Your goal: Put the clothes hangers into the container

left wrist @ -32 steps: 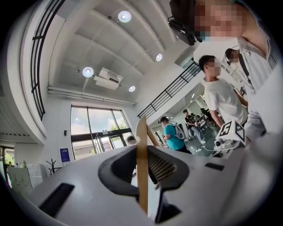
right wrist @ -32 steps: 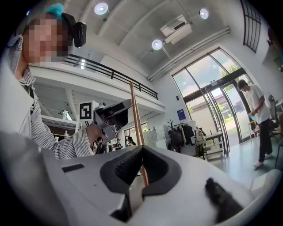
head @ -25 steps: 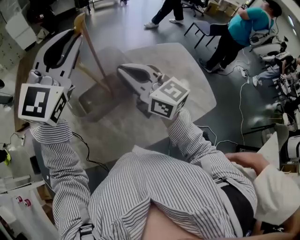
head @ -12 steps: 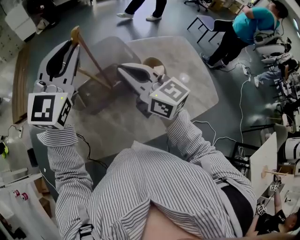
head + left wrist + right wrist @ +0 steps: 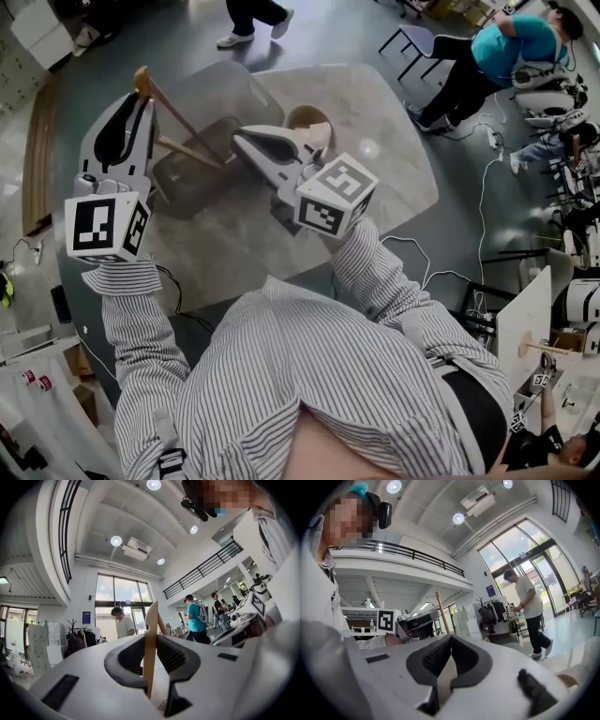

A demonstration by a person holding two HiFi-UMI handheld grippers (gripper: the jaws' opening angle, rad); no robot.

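Left gripper (image 5: 139,101) clamped at a narrow gap on a wooden hanger (image 5: 184,118), gripped by one arm; hanger tilted, lower end over the open grey container (image 5: 187,194) on the table (image 5: 384,150); contact with container cannot be judged; right gripper (image 5: 450,637) closed, jaws together, empty, just beside the container.
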